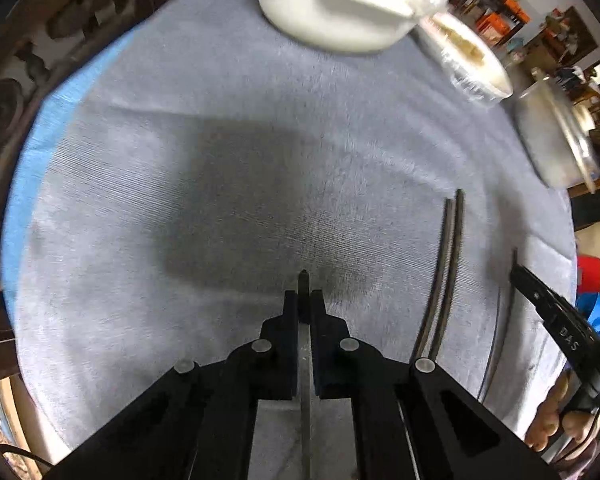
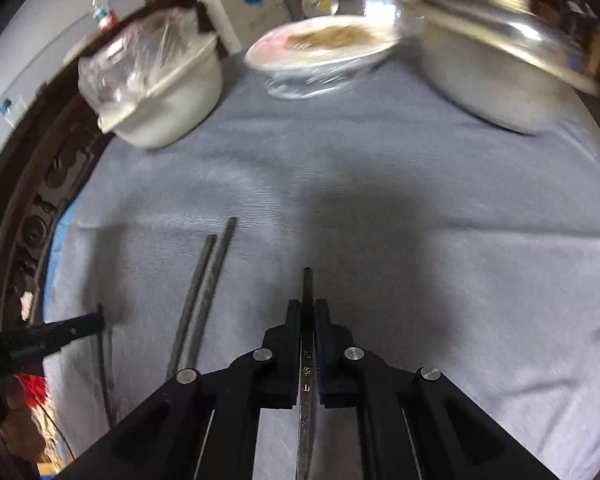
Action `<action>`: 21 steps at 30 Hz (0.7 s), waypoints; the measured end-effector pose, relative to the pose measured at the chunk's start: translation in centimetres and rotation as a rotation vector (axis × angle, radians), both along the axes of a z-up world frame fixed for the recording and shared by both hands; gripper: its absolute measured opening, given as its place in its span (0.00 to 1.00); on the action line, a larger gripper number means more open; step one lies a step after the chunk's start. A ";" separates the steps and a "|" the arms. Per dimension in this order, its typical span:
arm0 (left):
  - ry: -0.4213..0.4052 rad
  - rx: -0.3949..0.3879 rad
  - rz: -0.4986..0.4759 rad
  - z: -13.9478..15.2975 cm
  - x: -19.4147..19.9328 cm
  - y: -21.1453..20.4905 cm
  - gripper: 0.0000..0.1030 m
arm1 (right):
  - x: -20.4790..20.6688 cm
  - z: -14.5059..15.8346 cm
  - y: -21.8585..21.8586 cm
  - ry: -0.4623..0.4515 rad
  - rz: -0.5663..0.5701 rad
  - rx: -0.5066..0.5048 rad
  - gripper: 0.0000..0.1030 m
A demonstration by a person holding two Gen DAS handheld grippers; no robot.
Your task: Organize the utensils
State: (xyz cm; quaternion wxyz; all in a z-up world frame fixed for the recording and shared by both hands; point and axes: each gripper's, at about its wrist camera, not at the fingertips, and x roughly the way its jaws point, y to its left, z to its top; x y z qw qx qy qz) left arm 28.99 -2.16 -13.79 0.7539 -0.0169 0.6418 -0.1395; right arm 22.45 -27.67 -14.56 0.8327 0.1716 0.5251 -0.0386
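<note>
Where the two black fingers of the left gripper meet, they are pressed together on a single dark chopstick, whose tip projects just past the fingertips over the grey cloth. The right gripper is likewise clamped on a second chopstick; this one carries small gold characters on its shaft between the pads, and its tip also projects forward.

Between the two grippers, a pair of chopsticks lies side by side on the cloth, touching or nearly touching along its length. In the left wrist view this pair lies to the right of the left gripper, with the right gripper beyond it at the frame edge.

At the far side of the cloth stand three vessels, well apart from both grippers: a white lidded pot with clear plastic over it, a shallow film-wrapped dish of food, and a metal pot with a metal lid. The cloth between the grippers and these vessels is bare. A carved dark wooden table rim borders the cloth on the left.
</note>
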 end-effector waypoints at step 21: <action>-0.523 -0.141 0.092 15.2 -14.6 10.5 0.05 | -26.7 13.8 -1.9 -0.572 -0.342 -0.068 0.07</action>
